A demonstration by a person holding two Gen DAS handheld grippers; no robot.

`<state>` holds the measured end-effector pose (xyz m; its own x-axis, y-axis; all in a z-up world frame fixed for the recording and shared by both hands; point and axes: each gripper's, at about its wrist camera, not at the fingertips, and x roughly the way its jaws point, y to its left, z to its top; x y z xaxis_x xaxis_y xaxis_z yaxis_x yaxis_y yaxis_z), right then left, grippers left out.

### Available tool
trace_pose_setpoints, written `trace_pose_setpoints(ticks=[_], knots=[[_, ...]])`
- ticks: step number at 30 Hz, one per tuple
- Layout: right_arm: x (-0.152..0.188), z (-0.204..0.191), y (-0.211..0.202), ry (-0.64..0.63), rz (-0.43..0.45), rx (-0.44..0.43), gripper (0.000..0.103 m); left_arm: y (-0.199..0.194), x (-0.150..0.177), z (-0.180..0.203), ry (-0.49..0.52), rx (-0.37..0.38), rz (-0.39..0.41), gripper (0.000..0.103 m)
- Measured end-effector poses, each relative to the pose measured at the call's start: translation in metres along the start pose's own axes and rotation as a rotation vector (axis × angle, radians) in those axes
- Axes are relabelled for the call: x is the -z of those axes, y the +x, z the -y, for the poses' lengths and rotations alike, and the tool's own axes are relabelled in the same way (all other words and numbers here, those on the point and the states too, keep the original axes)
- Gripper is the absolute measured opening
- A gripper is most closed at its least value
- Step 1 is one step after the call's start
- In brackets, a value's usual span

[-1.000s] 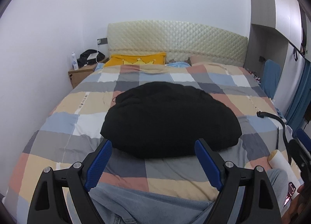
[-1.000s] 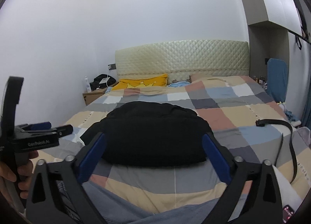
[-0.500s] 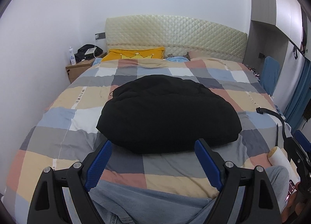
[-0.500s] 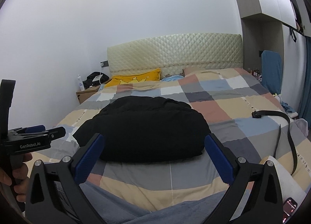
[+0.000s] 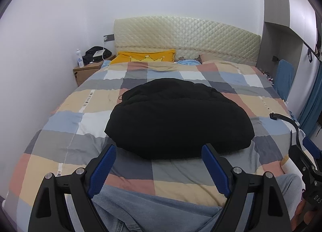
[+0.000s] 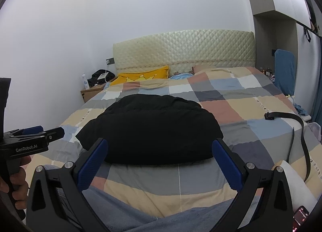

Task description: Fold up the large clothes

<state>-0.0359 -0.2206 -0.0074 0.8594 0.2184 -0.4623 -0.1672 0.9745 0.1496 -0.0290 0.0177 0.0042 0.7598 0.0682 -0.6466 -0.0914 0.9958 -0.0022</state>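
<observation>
A black padded garment [image 5: 179, 119] lies in a thick bundle in the middle of the bed; it also shows in the right wrist view [image 6: 153, 129]. My left gripper [image 5: 159, 149] is open and empty, held above the bed's near edge just short of the garment. My right gripper [image 6: 160, 143] is open and empty, also just short of the garment's near edge. The left gripper shows from the side in the right wrist view [image 6: 40, 131]. Neither gripper touches the garment.
The bed has a checked cover [image 5: 84, 115] and a cream headboard [image 5: 187, 38]. A yellow pillow [image 5: 145, 58] lies at the head. A black belt [image 6: 297, 131] lies at the right edge. A nightstand [image 5: 86, 71] stands left. Grey-blue cloth [image 5: 153, 207] lies under the grippers.
Both views have shifted slightly, rising a little and drifting over the bed. The garment lies as before. Both grippers stay open.
</observation>
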Motion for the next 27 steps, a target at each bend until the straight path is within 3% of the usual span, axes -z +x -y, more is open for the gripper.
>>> trace_pose_setpoints(ticks=[27], knots=[[-0.0015, -0.0066, 0.0047, -0.031, -0.014, 0.001, 0.103, 0.0034, 0.0042, -0.0049, -0.014, -0.006, -0.035, 0.087]])
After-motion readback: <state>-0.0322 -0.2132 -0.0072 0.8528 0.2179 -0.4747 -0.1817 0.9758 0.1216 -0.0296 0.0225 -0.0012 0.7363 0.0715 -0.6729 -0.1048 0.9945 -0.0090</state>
